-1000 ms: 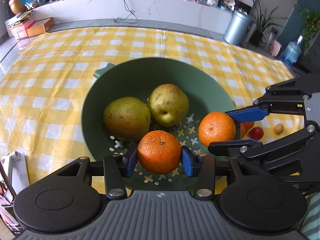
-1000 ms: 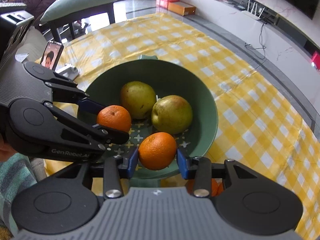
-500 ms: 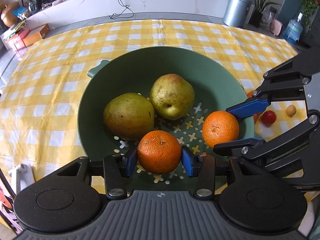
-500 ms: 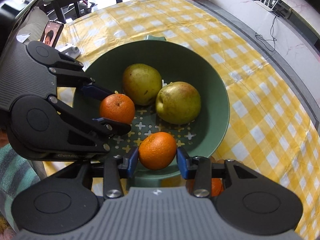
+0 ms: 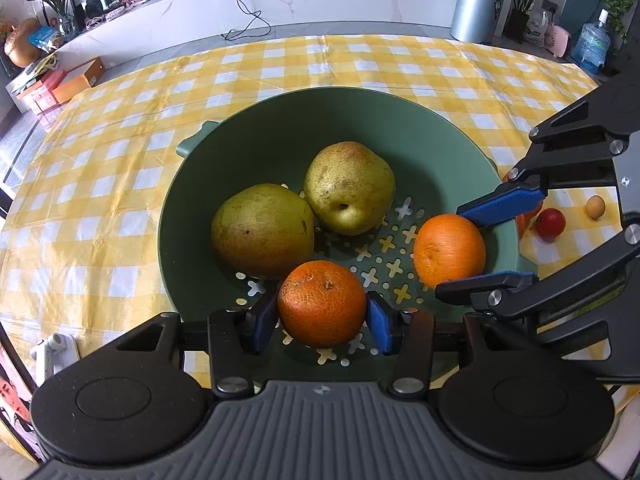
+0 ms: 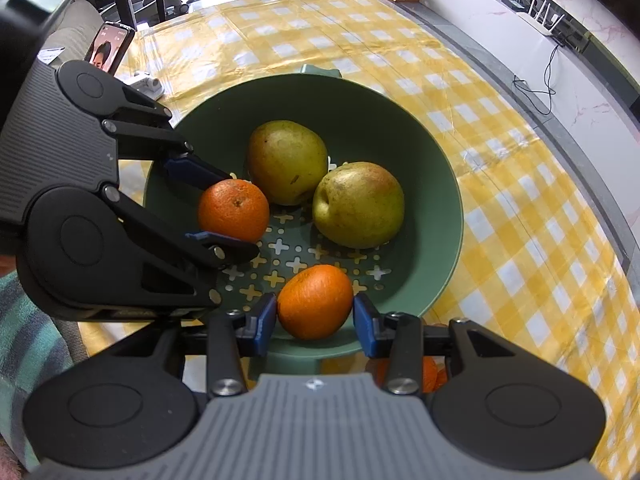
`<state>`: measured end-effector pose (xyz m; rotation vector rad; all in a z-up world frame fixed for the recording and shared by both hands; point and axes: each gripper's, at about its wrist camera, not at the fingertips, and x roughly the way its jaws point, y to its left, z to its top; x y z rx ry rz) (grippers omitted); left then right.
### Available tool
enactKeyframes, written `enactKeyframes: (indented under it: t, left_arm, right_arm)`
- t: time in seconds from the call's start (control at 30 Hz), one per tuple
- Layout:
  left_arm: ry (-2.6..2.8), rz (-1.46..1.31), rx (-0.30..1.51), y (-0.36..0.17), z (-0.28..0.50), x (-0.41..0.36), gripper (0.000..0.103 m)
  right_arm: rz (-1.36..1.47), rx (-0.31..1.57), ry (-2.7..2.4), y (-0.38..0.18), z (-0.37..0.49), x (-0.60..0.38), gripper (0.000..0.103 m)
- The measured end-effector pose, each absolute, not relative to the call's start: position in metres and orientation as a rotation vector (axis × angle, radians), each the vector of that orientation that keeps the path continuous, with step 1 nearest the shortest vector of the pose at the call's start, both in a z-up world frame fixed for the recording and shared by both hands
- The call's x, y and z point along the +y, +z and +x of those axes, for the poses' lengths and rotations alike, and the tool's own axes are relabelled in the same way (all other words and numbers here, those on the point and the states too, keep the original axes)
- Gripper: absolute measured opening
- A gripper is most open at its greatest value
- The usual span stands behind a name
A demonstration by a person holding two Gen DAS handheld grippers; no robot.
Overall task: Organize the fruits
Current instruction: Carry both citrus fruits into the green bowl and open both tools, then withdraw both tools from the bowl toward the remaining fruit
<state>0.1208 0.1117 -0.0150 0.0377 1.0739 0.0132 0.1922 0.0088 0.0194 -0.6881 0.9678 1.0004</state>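
Note:
A green perforated bowl [image 5: 400, 128] [image 6: 432, 184] on the yellow checked cloth holds two pears [image 5: 264, 230] [image 5: 350, 186]. My left gripper [image 5: 322, 326] [image 6: 240, 214] reaches into its near side with a dimpled orange [image 5: 322, 304] [image 6: 234, 210] between the blue pads. Its jaws are opening, and the orange rests on the bowl floor with the pads just off its sides. My right gripper [image 6: 316, 322] [image 5: 452, 252] is shut on a smoother orange [image 6: 316, 302] [image 5: 448, 250], low inside the bowl by the rim.
On the cloth right of the bowl lie a cherry tomato [image 5: 551, 222], a small yellowish fruit [image 5: 595, 207] and part of another orange [image 5: 530, 218]. More oranges [image 6: 430, 372] lie under my right gripper. A phone on a stand [image 6: 108, 46] is at the table's left edge.
Both grippers have come down into the bowl with their oranges, and the bowl now fills more of each view. The left pads have spread slightly off their orange.

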Motion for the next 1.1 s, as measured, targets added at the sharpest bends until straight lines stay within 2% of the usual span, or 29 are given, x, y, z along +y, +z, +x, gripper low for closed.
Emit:
enactKeyframes:
  t: [0.1,0.23,0.4,0.77,1.1]
  left_arm:
    - [0.018,0.041,1.076,-0.015,0.122,0.111,0.059]
    - [0.038,0.047,1.062,-0.012,0.121,0.109,0.068]
    - [0.047,0.028,1.043,-0.008,0.116,0.111,0.070]
    - [0.042,-0.079,0.856,0.020,0.087,0.114,0.070]
    - [-0.085,-0.021,0.712,0.036,0.062,0.068,0.070]
  right_arm:
    - [-0.687,0.961,1.000,0.021,0.191,0.008,0.039]
    - [-0.686,0.946,0.998,0.024,0.191,0.006,0.039]
    - [-0.651,0.926,0.983,0.030,0.190,-0.001,0.040]
    - [-0.501,0.833,0.911,0.055,0.179,-0.042,0.048]
    - [-0.196,0.783,0.781,0.055,0.160,-0.116,0.048]
